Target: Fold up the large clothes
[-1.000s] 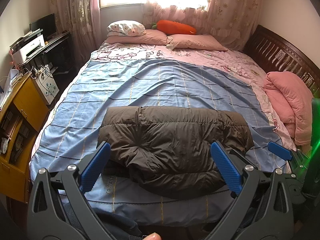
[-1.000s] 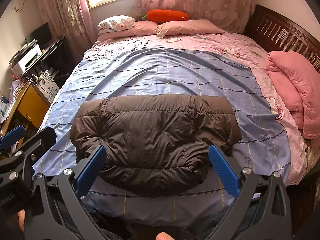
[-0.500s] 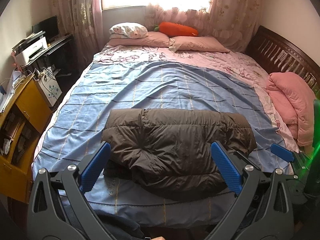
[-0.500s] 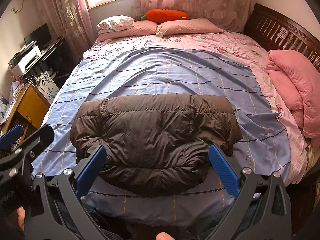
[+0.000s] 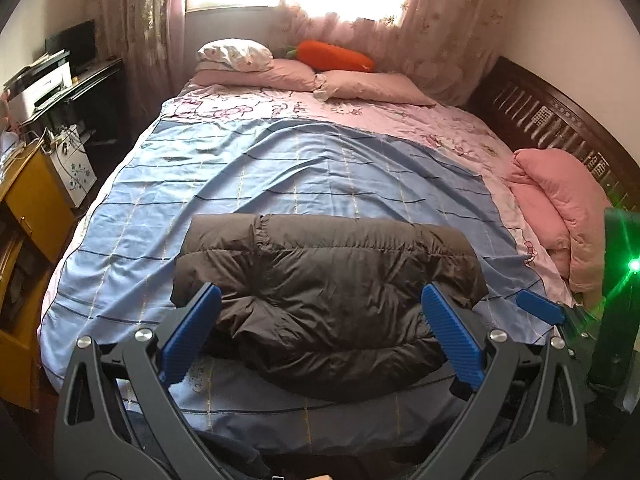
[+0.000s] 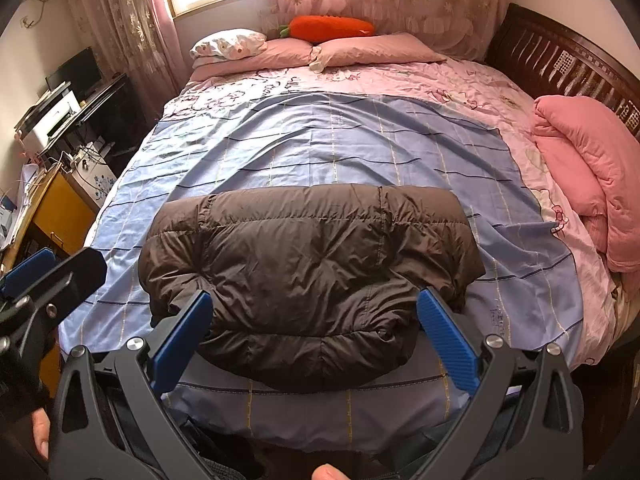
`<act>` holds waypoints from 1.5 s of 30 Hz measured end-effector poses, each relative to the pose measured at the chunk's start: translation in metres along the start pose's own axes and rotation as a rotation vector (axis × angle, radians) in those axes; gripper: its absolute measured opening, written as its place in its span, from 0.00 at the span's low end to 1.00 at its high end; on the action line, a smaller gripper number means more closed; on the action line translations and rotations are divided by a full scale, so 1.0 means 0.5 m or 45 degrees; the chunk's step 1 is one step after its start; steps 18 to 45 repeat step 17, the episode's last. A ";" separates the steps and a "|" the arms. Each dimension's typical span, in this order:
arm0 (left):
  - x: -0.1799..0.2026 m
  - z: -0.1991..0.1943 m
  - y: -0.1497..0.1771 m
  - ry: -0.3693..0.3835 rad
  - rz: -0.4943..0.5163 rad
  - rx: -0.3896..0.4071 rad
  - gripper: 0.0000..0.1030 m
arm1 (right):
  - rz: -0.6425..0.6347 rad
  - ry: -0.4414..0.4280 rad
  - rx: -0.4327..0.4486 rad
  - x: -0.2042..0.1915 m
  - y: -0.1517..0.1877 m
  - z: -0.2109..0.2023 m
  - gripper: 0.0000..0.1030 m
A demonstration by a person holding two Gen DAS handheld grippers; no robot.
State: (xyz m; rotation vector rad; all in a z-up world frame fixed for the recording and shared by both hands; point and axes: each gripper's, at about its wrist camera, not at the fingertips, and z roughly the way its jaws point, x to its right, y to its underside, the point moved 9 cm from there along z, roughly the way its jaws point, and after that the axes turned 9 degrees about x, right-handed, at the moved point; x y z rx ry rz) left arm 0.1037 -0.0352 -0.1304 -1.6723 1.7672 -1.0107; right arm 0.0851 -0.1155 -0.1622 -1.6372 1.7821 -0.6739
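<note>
A dark brown puffer jacket (image 5: 324, 300) lies folded into a thick bundle on the near part of the bed, resting on a blue checked sheet (image 5: 280, 176) that covers most of the mattress. Its far edge runs straight across, and its near edge bulges round toward the foot of the bed, a little short of where the sheet drops over. The left gripper (image 5: 320, 344) hangs above the foot of the bed with its blue-padded fingers (image 5: 190, 338) spread wide apart, nothing between them; the jacket shows in the gap but lies below and beyond the pads. The right gripper (image 6: 314, 340) is held the same way, jaws wide apart and empty, framing the near edge of the jacket from above. In the right view the left gripper's side shows at the left edge, and a fingertip (image 6: 330, 472) of the person shows at the bottom. Beyond the blue sheet a pink patterned bedcover (image 5: 360, 112) reaches up to two pink pillows (image 5: 372, 86) and a white flowered pillow (image 5: 234, 52), with an orange carrot-shaped cushion (image 5: 334, 56) behind them under the bright curtained window. A folded pink quilt (image 6: 588, 168) sits on the right side against the dark wooden bed frame (image 6: 560, 56). On the left stand a yellow cabinet (image 5: 32, 200) and a desk with a white printer (image 6: 52, 118).
</note>
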 end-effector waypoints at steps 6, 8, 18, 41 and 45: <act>-0.003 0.001 0.002 0.025 -0.018 -0.015 0.98 | -0.002 -0.002 -0.001 0.006 0.002 0.003 0.99; -0.007 0.000 0.000 -0.023 0.005 0.001 0.98 | -0.002 -0.002 -0.002 0.006 0.002 0.003 0.99; -0.033 -0.006 -0.007 -0.129 0.011 0.020 0.98 | -0.005 -0.001 -0.011 0.011 0.008 0.009 0.99; -0.033 -0.006 -0.007 -0.129 0.011 0.020 0.98 | -0.005 -0.001 -0.011 0.011 0.008 0.009 0.99; -0.033 -0.006 -0.007 -0.129 0.011 0.020 0.98 | -0.005 -0.001 -0.011 0.011 0.008 0.009 0.99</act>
